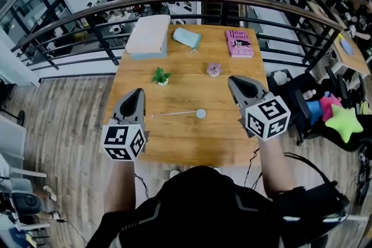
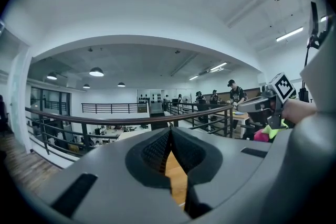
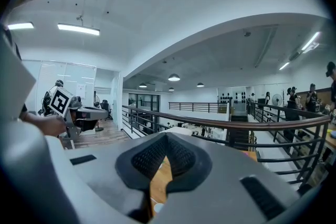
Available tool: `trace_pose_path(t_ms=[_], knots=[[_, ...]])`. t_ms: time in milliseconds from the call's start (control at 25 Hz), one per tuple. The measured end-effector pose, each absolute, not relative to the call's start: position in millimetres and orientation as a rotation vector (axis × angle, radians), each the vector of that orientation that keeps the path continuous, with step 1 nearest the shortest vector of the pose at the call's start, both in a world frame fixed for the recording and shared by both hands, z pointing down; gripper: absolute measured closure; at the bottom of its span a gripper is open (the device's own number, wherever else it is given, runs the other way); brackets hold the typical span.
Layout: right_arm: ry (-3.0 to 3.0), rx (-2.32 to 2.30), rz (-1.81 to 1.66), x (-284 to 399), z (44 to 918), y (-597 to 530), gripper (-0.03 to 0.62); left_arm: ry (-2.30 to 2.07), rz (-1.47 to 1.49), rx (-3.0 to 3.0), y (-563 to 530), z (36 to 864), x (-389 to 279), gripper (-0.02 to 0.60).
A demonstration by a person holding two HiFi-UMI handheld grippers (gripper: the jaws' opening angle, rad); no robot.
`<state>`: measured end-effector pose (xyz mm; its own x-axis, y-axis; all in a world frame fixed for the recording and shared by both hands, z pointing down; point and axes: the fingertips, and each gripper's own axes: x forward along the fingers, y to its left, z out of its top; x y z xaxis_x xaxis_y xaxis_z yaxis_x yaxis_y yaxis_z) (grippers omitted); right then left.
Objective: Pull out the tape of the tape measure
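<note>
Left tongs (image 1: 138, 93) pressed together, empty, above near-left part of table (image 1: 192, 139). Right tongs (image 1: 233, 82) also pressed together, empty, above right side. Tape measure (image 1: 200, 113) flat on table between them, round case at right, thin tape stretched leftward, touching neither tongs. Pink book (image 1: 239, 43) and green plant (image 1: 161, 76) farther back.

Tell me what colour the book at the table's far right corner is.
The book is pink, seen best in the head view.

Near table (image 1: 192, 148) edge free; plant (image 1: 161, 75), prob. flower (image 1: 214, 69) behind tape measure (image 1: 200, 114).
</note>
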<state>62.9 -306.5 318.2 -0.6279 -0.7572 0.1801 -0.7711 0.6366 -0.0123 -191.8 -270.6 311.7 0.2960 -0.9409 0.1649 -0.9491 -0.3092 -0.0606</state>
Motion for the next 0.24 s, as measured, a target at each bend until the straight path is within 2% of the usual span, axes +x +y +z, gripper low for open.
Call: trace_pose_path(t_ms=[240], knots=[[-2.699,1.277,0.141,60.8,320.4,-306.8,0.586,-1.835,0.265,2.483,-271.0,312.4,-195.5,0.552]])
